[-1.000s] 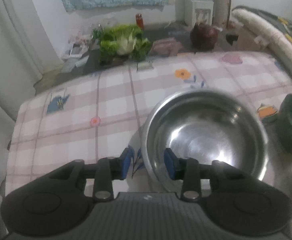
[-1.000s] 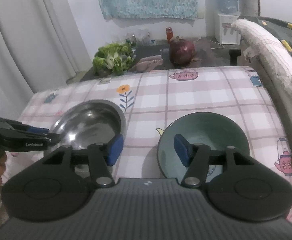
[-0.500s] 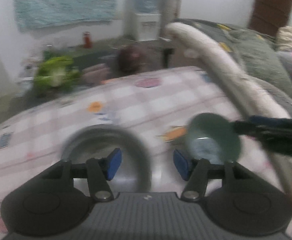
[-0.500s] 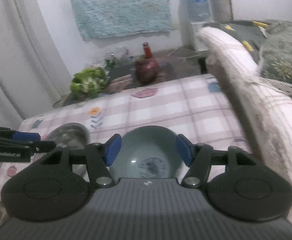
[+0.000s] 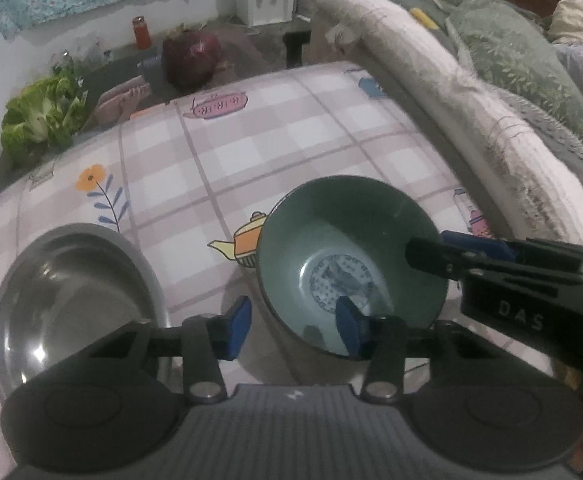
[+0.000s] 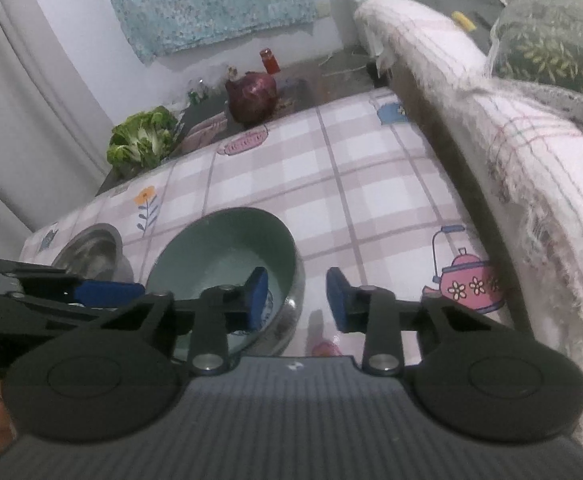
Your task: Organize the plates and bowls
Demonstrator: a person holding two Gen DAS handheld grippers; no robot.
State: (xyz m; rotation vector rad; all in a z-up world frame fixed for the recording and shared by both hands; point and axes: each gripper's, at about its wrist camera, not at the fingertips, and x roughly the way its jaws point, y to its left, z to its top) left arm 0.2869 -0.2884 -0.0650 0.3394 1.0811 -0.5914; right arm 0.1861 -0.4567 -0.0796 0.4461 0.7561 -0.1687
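A green bowl point(image 5: 351, 256) with a printed blue centre sits on the checked tablecloth; it also shows in the right wrist view point(image 6: 223, 256). A steel bowl point(image 5: 71, 300) sits to its left, and shows small in the right wrist view point(image 6: 91, 250). My left gripper point(image 5: 293, 324) is open, its jaws astride the green bowl's near-left rim. My right gripper point(image 6: 297, 300) is open, astride the bowl's right rim. The right gripper also shows in the left wrist view point(image 5: 471, 248), reaching over the bowl's right edge.
The tablecloth point(image 5: 251, 148) covers a low table. A sofa arm with a white throw point(image 5: 451, 92) runs along the table's right side. Beyond the far edge lie leafy greens point(image 5: 39, 120), a red cabbage point(image 5: 191, 58) and a red jar point(image 5: 141, 32).
My left gripper swung right from the steel bowl to the green bowl's left rim. My right gripper shifted right, from centred on the green bowl to astride its right rim.
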